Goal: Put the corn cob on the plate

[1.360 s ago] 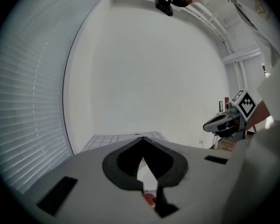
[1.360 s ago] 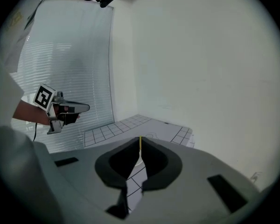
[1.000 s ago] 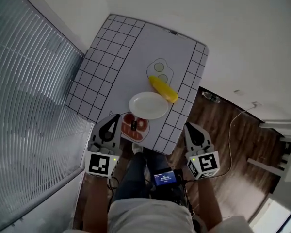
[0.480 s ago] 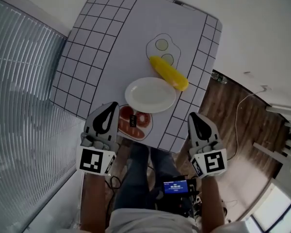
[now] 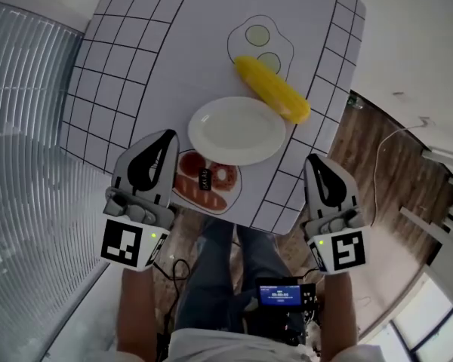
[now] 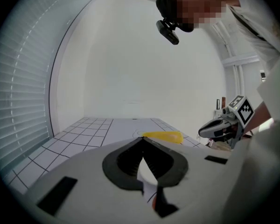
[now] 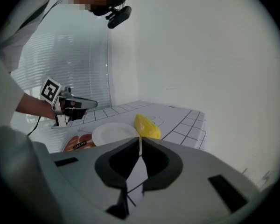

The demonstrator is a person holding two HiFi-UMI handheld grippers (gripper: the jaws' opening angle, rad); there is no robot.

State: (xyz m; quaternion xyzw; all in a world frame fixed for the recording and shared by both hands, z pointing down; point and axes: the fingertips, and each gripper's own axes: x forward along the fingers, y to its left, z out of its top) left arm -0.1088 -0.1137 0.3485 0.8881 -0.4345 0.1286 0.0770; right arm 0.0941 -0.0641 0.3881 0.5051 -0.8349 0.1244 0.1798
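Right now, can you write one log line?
corn cob on table beside plate | left gripper shut, empty | right gripper shut, empty

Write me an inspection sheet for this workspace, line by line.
Surface: white table mat with a black grid border and printed food pictures, eggs and meat.
Job's things: corn cob lies on the mat at the far right rim of the plate, not on it; the plate is empty.
Clutter: nothing seen.
Grippers: left claw and right claw are both shut and empty, at the near table edge, apart from corn cob and plate.
Cables: white cable on the floor; dark leads below the left claw.
Surroundings: blinds on the left, wood floor on the right, white wall beyond.
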